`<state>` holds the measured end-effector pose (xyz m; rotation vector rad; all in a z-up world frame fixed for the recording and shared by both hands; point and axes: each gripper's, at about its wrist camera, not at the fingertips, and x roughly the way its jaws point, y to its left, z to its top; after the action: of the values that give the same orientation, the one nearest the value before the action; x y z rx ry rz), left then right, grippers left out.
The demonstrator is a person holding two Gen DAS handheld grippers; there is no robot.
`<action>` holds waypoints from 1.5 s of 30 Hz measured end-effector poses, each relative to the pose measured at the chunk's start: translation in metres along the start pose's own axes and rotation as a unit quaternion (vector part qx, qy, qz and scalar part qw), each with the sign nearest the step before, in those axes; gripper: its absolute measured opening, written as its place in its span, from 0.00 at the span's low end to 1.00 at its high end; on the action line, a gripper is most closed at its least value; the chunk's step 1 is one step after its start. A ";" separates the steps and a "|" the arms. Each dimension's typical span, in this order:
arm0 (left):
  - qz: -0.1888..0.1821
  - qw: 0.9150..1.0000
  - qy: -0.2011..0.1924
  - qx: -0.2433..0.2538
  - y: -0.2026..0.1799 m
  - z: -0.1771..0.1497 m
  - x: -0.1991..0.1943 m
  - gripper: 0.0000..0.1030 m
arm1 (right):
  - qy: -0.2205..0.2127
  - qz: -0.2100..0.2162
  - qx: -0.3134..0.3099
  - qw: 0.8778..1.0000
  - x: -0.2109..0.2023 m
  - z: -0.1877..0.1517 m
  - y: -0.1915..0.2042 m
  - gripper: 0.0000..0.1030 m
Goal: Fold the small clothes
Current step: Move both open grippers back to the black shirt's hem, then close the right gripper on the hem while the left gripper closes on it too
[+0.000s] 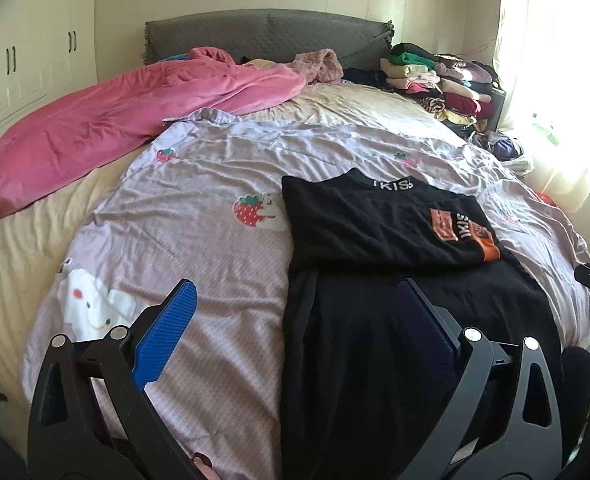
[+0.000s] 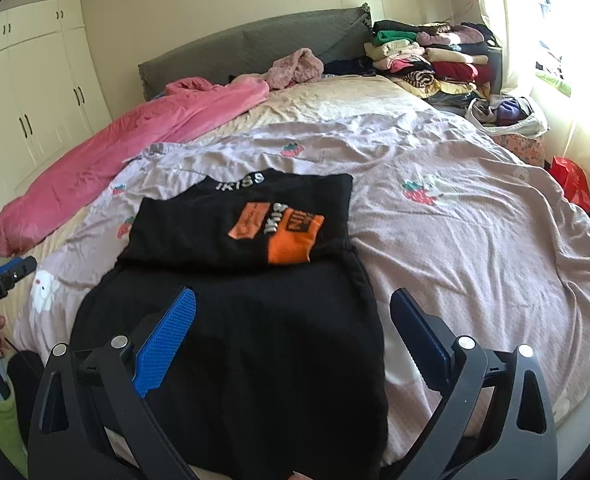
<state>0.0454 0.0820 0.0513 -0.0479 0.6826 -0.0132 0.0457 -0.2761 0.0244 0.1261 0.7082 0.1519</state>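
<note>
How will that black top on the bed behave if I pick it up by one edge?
The black top will probably droop and unfold: it is soft cloth, lying flat with one part folded over. It likely slides little, since the blanket under it is wrinkled fabric. Both the left gripper and the right gripper are open, so nothing pins it.

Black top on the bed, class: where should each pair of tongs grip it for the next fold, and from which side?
Grip the black top at its two near hem corners, coming in low from the near edge. It lies flat, the far part is already folded, and both open tongs, left and right, hover there.
</note>
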 end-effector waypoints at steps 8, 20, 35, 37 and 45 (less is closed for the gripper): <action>0.011 1.000 0.021 0.002 0.008 -0.020 -0.003 0.90 | 0.034 -0.018 0.003 0.999 0.003 -0.026 -0.016 0.94; 0.017 0.999 0.043 0.012 0.010 -0.037 -0.001 0.91 | 0.061 -0.027 -0.006 0.998 0.002 -0.044 -0.019 0.94; 0.004 0.997 0.073 0.014 0.018 -0.059 0.003 0.90 | 0.091 -0.031 -0.013 0.995 0.008 -0.062 -0.025 0.94; 0.002 0.997 0.079 0.011 0.021 -0.064 0.004 0.90 | 0.096 -0.031 -0.013 0.995 0.009 -0.065 -0.027 0.94; -0.042 0.992 0.119 -0.016 0.022 -0.088 0.015 0.60 | 0.116 -0.031 -0.017 0.993 0.013 -0.075 -0.031 0.94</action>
<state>0.0014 0.1004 -0.0270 -0.1064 0.9195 -0.0898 0.0090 -0.2990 -0.0456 0.0536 0.9393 0.1194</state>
